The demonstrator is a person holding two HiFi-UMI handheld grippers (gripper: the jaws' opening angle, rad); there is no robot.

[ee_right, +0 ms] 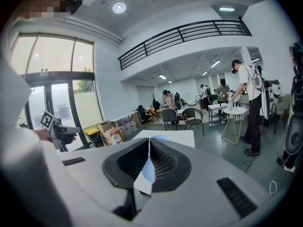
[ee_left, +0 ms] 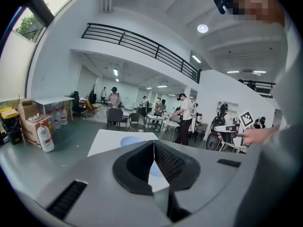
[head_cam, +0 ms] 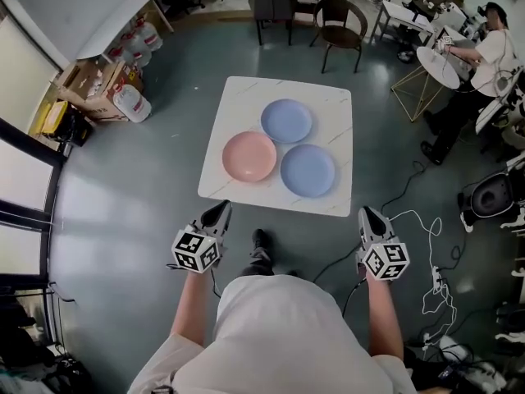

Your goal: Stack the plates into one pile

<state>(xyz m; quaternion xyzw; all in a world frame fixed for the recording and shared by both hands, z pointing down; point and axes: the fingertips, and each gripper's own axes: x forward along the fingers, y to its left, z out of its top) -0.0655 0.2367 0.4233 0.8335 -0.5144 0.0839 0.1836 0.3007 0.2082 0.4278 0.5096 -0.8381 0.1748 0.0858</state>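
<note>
On a low white square table (head_cam: 238, 189) lie three plates, none on another: a pink plate (head_cam: 248, 156) at the left, a blue plate (head_cam: 286, 121) at the back and a second blue plate (head_cam: 308, 170) at the right front. My left gripper (head_cam: 221, 211) is shut and empty, short of the table's near left corner. My right gripper (head_cam: 367, 214) is shut and empty too, just off the near right corner. In the left gripper view the table (ee_left: 105, 141) and a blue plate (ee_left: 130, 140) lie ahead beyond the closed jaws.
Water bottles (head_cam: 131, 103) and cardboard boxes (head_cam: 90, 84) stand on the floor to the left. Chairs (head_cam: 339, 25) stand beyond the table. A person (head_cam: 476, 72) stands at a small round table (head_cam: 437, 66) at the right. White cables (head_cam: 433, 257) trail on the floor at the right.
</note>
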